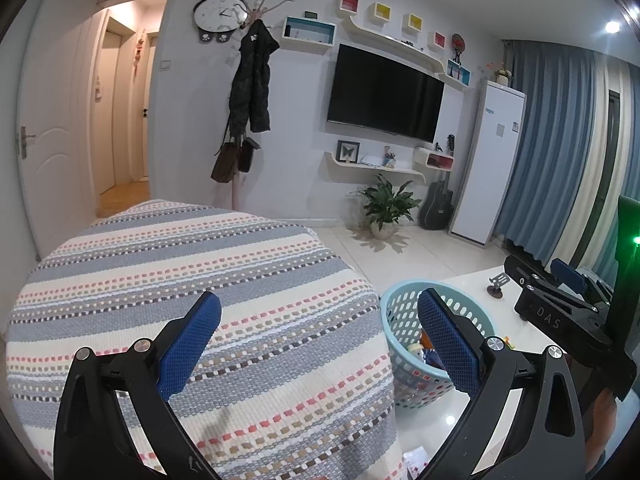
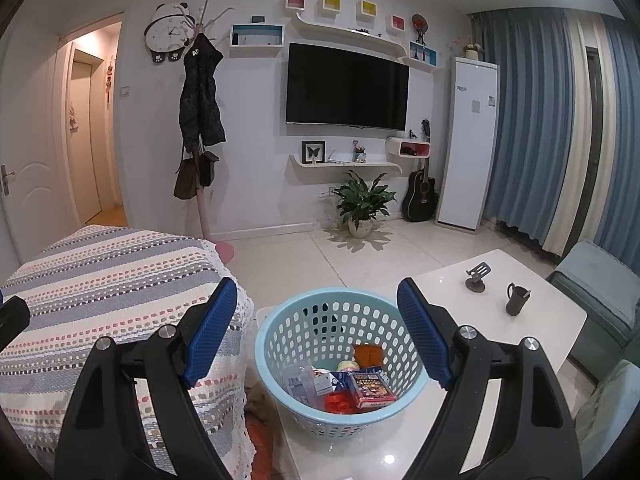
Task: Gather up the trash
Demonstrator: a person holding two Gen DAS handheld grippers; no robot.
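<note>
Two claws in view, both with jaws spread wide and nothing between the blue pads. Right claw (image 2: pixel 316 328), seen from its own camera, frames the light blue perforated basket (image 2: pixel 340 360) at lower centre of the frame; the basket stands on the near left corner of the white bench (image 2: pixel 520 312). Trash lies in the basket bottom: a red printed box (image 2: pixel 370 390), an orange packet (image 2: pixel 368 355), red wrapper pieces (image 2: pixel 340 402), white and blue cartons (image 2: pixel 316 380). Exact count of items cannot be told. Further back on the bench, upper right of the basket, a small dark stand (image 2: pixel 477 278) and a dark cup (image 2: pixel 516 300), well apart from the basket. Left claw (image 1: pixel 320 332) points over the striped woven cover (image 1: pixel 180 280) that fills the lower left of the left wrist frame; the basket (image 1: pixel 404 312) shows behind its right finger, partly hidden. Right claw body (image 1: pixel 560 312), marked DAS, sits at the right edge of that frame above the bench (image 1: pixel 472 284). Far wall: television (image 2: pixel 346 86), potted plant (image 2: pixel 362 200), guitar (image 2: pixel 420 194), coat on a rack (image 2: pixel 200 96).
</note>
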